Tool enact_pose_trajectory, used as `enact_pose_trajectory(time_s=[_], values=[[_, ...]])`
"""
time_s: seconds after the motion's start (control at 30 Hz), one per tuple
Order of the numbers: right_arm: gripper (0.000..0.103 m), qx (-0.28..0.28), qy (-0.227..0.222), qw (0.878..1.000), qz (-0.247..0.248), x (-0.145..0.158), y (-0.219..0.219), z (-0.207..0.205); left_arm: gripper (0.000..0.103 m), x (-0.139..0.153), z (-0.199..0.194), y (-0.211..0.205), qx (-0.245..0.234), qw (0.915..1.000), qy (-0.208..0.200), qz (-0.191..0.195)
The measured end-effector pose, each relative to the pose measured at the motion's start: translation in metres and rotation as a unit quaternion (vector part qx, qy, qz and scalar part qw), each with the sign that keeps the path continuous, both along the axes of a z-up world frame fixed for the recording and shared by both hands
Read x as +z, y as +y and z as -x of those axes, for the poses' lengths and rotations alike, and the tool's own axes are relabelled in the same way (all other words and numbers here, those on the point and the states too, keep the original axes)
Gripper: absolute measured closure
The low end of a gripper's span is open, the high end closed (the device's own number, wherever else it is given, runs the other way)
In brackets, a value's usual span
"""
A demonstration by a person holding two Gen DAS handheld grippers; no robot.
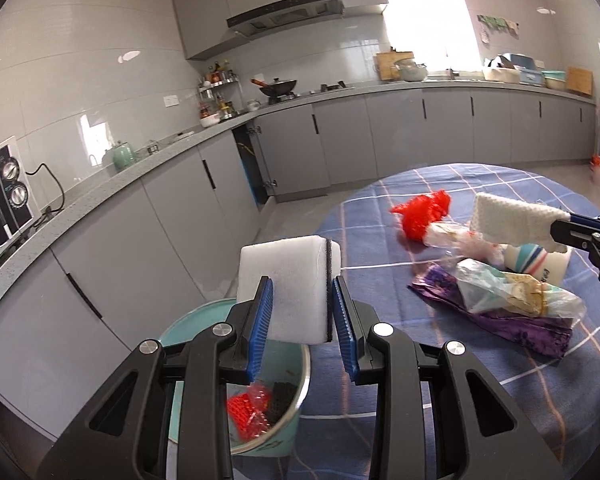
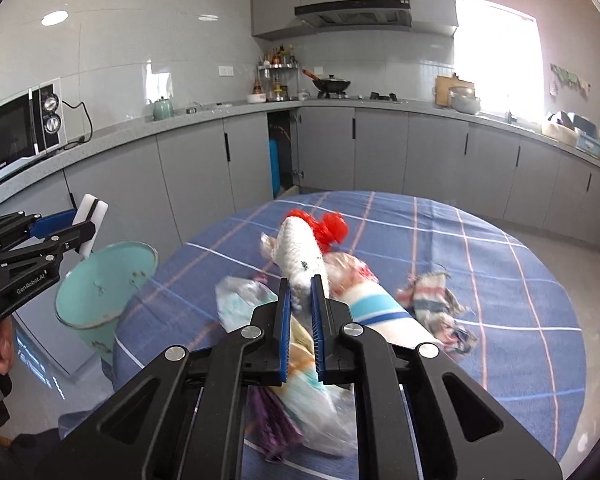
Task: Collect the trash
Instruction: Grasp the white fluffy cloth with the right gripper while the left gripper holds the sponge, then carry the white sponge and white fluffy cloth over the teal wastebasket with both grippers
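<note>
Our left gripper point(image 1: 302, 312) grasps a white foam block point(image 1: 288, 280) above the teal bin point(image 1: 296, 428); our right gripper point(image 2: 300, 304) pinches white foam netting point(image 2: 300, 252) over the table point(image 2: 500, 264). We should centre the block over the bin's mouth before releasing; then bring the netting across, clear of the rim.

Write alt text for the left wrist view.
The left gripper holds a white foam block in its jaws above a teal bin beside a blue plaid table. At right, the right gripper holds white foam netting over scattered wrappers.
</note>
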State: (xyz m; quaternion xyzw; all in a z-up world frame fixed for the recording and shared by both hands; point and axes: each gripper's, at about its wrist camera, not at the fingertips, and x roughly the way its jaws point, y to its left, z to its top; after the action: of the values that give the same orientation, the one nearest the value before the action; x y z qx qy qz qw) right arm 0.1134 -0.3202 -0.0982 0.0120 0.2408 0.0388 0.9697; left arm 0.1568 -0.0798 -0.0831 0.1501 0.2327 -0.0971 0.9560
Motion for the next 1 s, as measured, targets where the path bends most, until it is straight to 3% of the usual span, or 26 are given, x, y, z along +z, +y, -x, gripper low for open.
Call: enact_pose_trajectory(time_s=[1.0], values=[[0.092, 0.090, -0.027, 0.996, 0.006, 0.019, 0.090, -0.063, 0.072, 0.022, -0.014, 0.086, 0.078, 0.9966, -0.027, 0.002]])
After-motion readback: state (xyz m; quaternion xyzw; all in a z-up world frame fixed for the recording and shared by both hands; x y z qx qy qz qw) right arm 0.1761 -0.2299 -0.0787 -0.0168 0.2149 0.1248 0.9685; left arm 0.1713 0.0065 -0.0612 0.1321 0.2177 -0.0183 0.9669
